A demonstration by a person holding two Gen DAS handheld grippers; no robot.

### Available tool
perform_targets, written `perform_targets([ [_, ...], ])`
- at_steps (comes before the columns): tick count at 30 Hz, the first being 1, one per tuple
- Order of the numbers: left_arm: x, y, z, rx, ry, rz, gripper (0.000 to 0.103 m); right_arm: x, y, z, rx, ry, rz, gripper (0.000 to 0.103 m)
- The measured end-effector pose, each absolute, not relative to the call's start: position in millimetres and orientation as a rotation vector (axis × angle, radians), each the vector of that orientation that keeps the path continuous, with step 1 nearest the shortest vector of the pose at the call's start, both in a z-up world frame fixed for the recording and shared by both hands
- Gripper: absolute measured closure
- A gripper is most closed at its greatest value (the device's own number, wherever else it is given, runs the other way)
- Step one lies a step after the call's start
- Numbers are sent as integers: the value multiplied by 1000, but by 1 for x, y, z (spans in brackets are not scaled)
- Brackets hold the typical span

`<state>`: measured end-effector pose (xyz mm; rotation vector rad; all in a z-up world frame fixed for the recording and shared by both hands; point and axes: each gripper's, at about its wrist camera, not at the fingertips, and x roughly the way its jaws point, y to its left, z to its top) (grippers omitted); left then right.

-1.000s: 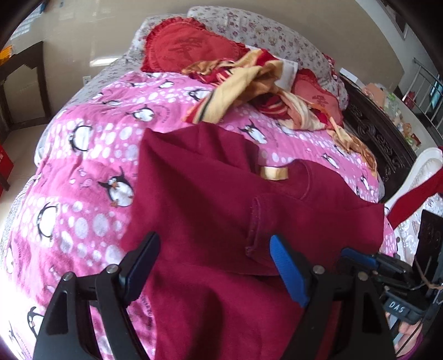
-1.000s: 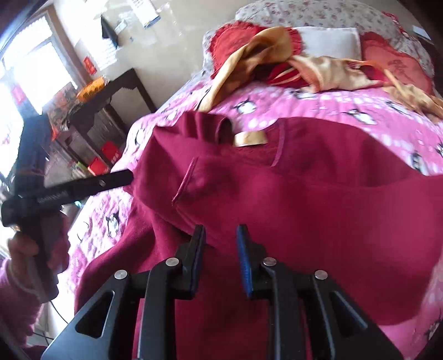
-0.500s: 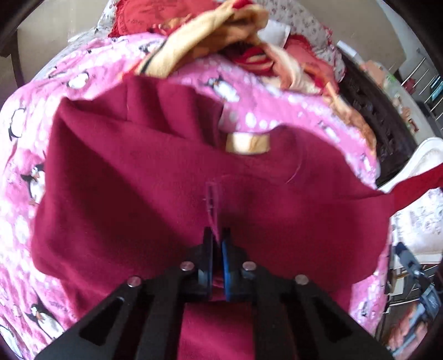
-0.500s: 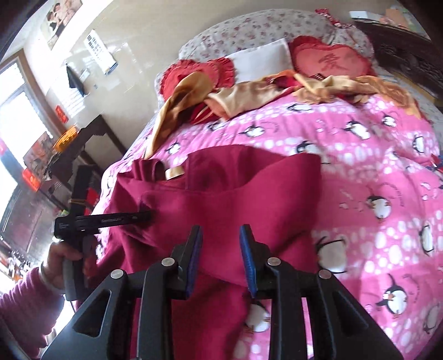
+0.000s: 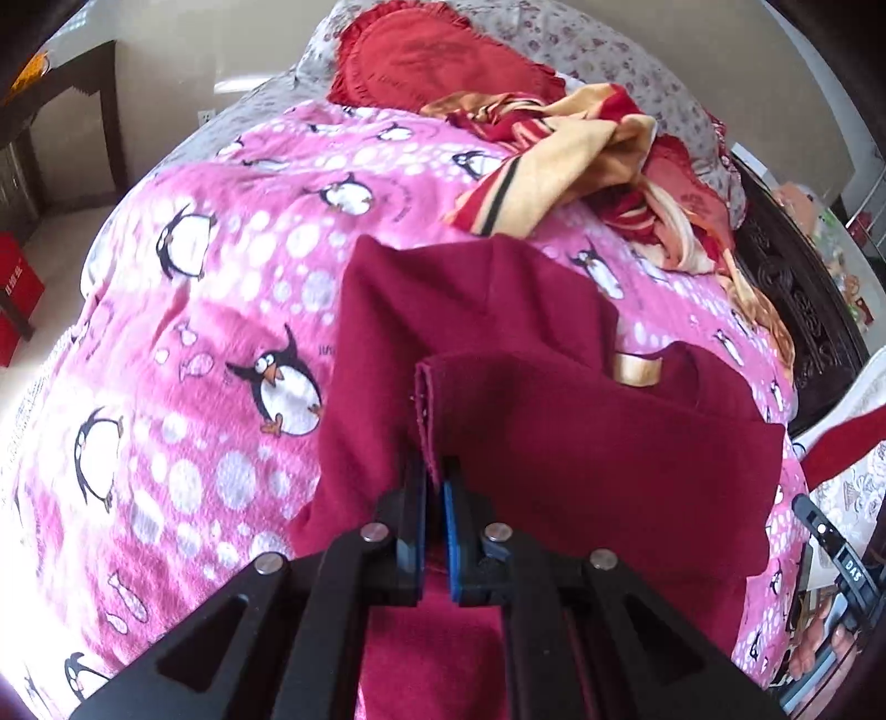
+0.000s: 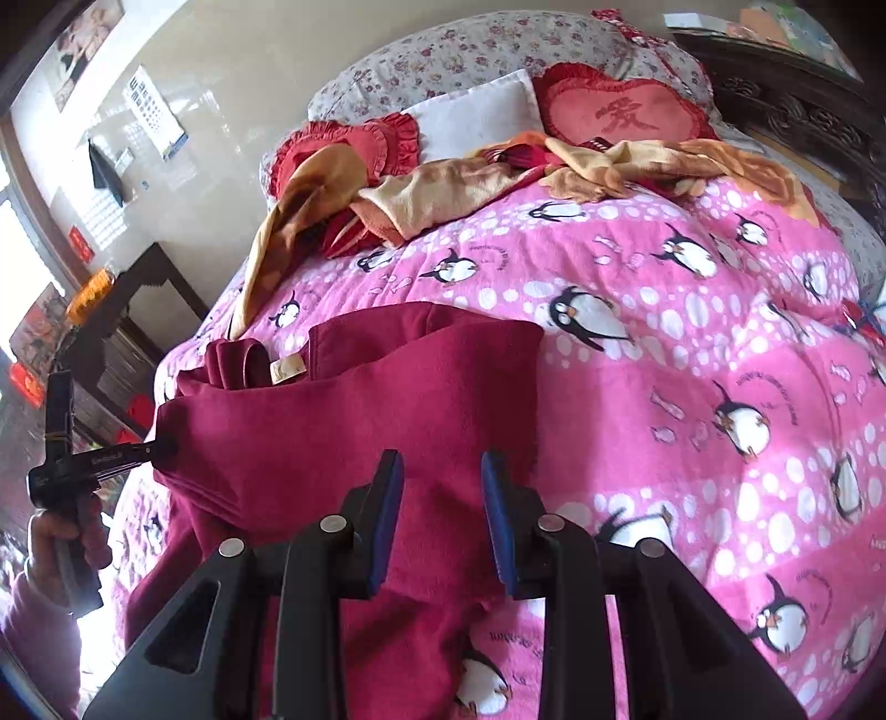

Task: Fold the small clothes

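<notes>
The garment is a plain deep crimson, with a pale gold label at its neck. The bedspread under it is bright pink, printed with black-and-white penguins, white bubbles and small fish. The crumpled blanket beyond is tan and red with dark stripes. A heart-shaped cushion is red with a frilled edge. The pillows behind are off-white with a small reddish floral print. Each hand-held gripper is black with blue pads.

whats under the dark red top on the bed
The pink penguin blanket lies under the red top, showing all around it. What lies directly beneath the top is covered.
</notes>
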<state>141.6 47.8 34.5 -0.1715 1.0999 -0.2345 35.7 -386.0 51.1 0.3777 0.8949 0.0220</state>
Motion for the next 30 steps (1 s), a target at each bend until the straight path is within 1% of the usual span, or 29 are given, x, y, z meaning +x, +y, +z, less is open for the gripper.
perform_targets([
  [4, 143, 41, 33, -137, 1093, -227, 96, 68, -379, 36, 305, 929, -22, 81],
  [5, 144, 40, 32, -134, 1092, -222, 95, 80, -380, 28, 283, 953, -35, 81],
  [6, 143, 38, 32, -133, 1093, -220, 89, 90, -382, 19, 261, 983, -65, 81],
  [7, 144, 38, 31, -137, 1094, -226, 85, 96, -385, 13, 252, 1005, -89, 81],
  [9, 145, 37, 31, -148, 1096, -253, 67, 102, -394, 5, 277, 1015, -88, 82],
  [12, 139, 31, 34, -118, 1074, -266, 55, 88, -392, 18, 280, 999, -91, 82],
  [15, 131, 21, 37, -38, 1050, -259, 51, 62, -380, 33, 251, 997, -21, 82],
  [17, 127, 16, 35, 3, 1033, -253, 48, 46, -371, 32, 223, 1018, 8, 82],
  [18, 124, 13, 34, 21, 1030, -249, 46, 40, -368, 28, 218, 1032, 19, 82],
  [20, 122, 10, 29, 53, 1031, -239, 46, 34, -362, 9, 166, 1087, -4, 82],
  [22, 118, 10, 29, 70, 1031, -231, 46, 31, -360, -2, 124, 1082, -9, 83],
  [25, 109, 16, 38, 77, 1026, -225, 45, 28, -358, 12, 122, 1062, -23, 83],
  [27, 100, 21, 45, 103, 1015, -208, 38, 22, -359, 26, 146, 1032, -14, 83],
  [30, 88, 31, 51, 131, 994, -186, 36, 18, -359, 38, 158, 1000, -12, 82],
])
